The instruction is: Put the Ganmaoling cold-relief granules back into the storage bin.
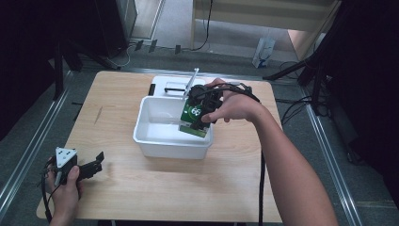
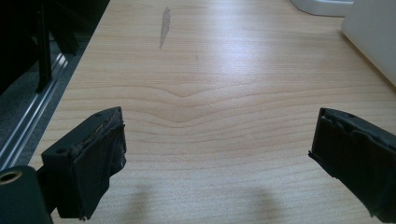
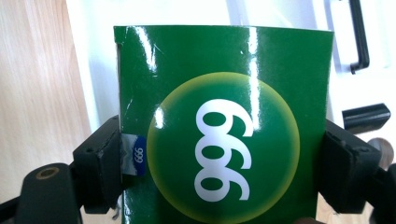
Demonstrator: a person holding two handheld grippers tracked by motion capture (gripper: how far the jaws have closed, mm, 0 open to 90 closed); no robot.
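The right gripper (image 1: 201, 112) points downward over the white bin (image 1: 155, 141), its jaws clamping the green box (image 3: 224, 121) by both side edges at the bin's right wall. The left gripper (image 2: 219, 154) rests low on the table (image 2: 210, 70), jaws spread wide with nothing between them.

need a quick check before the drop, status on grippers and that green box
Right gripper shut on glossy green cardboard box, over white plastic bin. Left gripper open, empty, on wooden table. Nothing in the way.
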